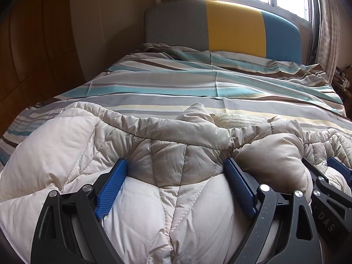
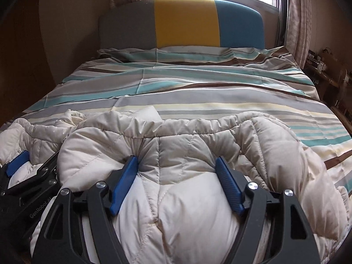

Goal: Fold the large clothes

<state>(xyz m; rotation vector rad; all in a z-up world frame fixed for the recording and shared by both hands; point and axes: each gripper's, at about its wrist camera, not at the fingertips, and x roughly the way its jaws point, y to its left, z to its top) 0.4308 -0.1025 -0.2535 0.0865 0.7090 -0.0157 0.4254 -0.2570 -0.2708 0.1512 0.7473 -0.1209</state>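
A cream quilted puffer jacket [image 1: 72, 145] [image 2: 264, 136] lies bunched across the near end of the bed. My left gripper [image 1: 176, 162] points down into it with its jaws wide. A thick bulge of the jacket fills the gap, and the blue fingertips [image 1: 120, 167] touch the fabric without clamping it. My right gripper [image 2: 176, 160] sits just to the right, also wide around a padded bulge. Each gripper shows at the edge of the other's view: the right gripper [image 1: 321, 165], the left gripper [image 2: 35, 162]. A ribbed knit trim [image 1: 237, 118] peeks out at the jacket's far edge.
The bed has a striped teal, grey and brown cover [image 1: 176, 83] [image 2: 176, 81] stretching to a grey, yellow and blue headboard [image 1: 235, 26]. A wooden wardrobe [image 1: 33, 55] stands on the left. A cluttered shelf [image 2: 325, 70] and a curtain flank the right side under the window.
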